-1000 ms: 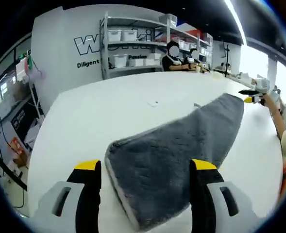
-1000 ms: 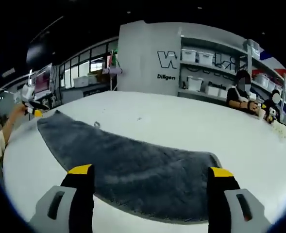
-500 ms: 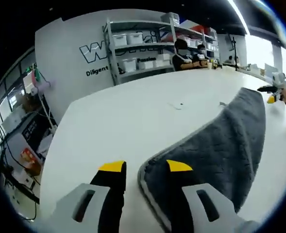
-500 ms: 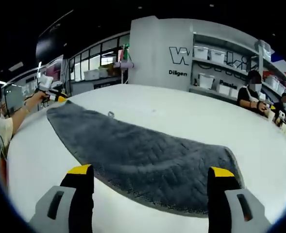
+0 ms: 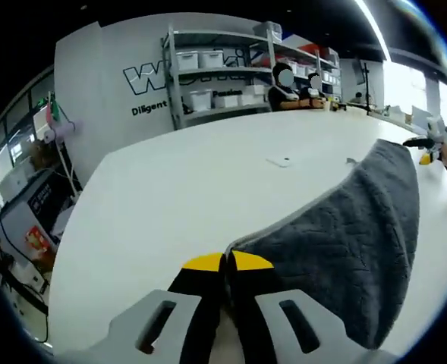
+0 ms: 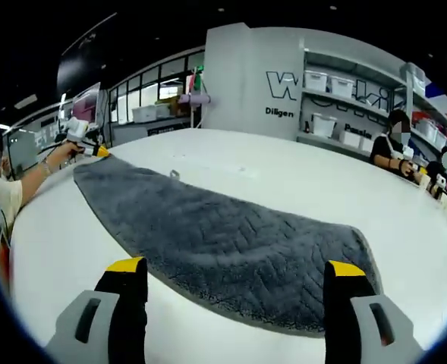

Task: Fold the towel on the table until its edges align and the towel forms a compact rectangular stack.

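One grey towel on bench; left gripper jaws clamped on its corner, right gripper jaws apart.

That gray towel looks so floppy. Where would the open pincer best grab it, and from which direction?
Probably at the towel's near corner, by the right gripper's own jaws. The towel lies flat on the white table, so only its thin edge offers a bite. Coming in low, straight ahead over the table, lets one jaw slip under the rim. The left gripper looks shut on the opposite corner, so matching it suits folding.
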{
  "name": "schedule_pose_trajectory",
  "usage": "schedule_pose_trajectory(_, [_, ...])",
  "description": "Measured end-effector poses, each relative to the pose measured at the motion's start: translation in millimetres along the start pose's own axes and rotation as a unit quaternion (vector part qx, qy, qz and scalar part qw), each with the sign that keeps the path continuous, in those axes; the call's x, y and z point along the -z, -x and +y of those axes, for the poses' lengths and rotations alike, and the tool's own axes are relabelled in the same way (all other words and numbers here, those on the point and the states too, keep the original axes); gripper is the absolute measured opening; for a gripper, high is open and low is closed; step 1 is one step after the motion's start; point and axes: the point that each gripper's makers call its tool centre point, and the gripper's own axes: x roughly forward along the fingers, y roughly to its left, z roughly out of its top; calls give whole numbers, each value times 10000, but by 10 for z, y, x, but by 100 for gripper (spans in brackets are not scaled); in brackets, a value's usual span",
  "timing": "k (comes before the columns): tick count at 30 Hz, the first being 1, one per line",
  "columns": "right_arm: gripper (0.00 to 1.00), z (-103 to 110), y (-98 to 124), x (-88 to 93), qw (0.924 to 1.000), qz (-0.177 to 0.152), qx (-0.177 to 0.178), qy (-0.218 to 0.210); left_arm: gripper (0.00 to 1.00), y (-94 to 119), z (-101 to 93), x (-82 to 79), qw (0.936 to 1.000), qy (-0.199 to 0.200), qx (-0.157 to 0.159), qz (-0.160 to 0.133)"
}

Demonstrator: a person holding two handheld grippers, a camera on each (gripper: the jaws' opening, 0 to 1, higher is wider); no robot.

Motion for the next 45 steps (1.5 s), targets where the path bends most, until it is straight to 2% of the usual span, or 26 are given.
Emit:
schedule_pose_trajectory(5, [98, -11, -3, -3, 10000, 8, 20, -10, 2, 12, 119, -38, 9999, 70, -140, -38])
schedule_pose_trajectory(10, [98, -9, -13, 17, 10000, 53, 14, -25, 2, -8, 226, 19, 9993, 92, -366, 82])
schedule_pose_trajectory(14, [97, -4, -17, 20, 10000, 74, -1, -5, 2, -54, 322, 95, 9976, -136, -607, 305])
schedule_pose_trajectory(17, [97, -6, -19, 23, 10000, 86, -5, -8, 2, -107, 388, 154, 9942, -460, -847, 485])
schedule_pose_trajectory(23, [97, -18, -11, 26, 9999, 100, 3, -16, 4, -128, 430, 130, 9945, -405, -850, 466])
schedule_pose_trajectory(26, [97, -10, -11, 25, 9999, 102, -10, -7, 11, -108, 448, 106, 9941, -508, -861, 419])
schedule_pose_trajectory(28, [97, -4, -12, 25, 9999, 105, -19, -4, 20, -62, 468, 93, 9931, -571, -942, 403])
schedule_pose_trajectory(30, [97, -2, -12, 31, 9999, 117, -20, -8, 31, -8, 521, 55, 9924, -494, -1079, 339])
schedule_pose_trajectory(32, [97, -1, -8, 36, 9999, 123, -15, -5, 38, 63, 512, 34, 9930, -365, -1081, 302])
schedule_pose_trajectory(34, [97, -14, 2, 32, 9999, 116, -8, -4, 45, 130, 451, -2, 9952, -215, -939, 180])
schedule_pose_trajectory(38, [97, -28, 16, 30, 9999, 107, 1, -3, 63, 289, 346, 8, 9970, -151, -741, 177])
schedule_pose_trajectory(45, [97, -13, 11, 54, 9999, 154, -20, 33, 83, 571, 125, 86, 9991, 29, -372, 197])
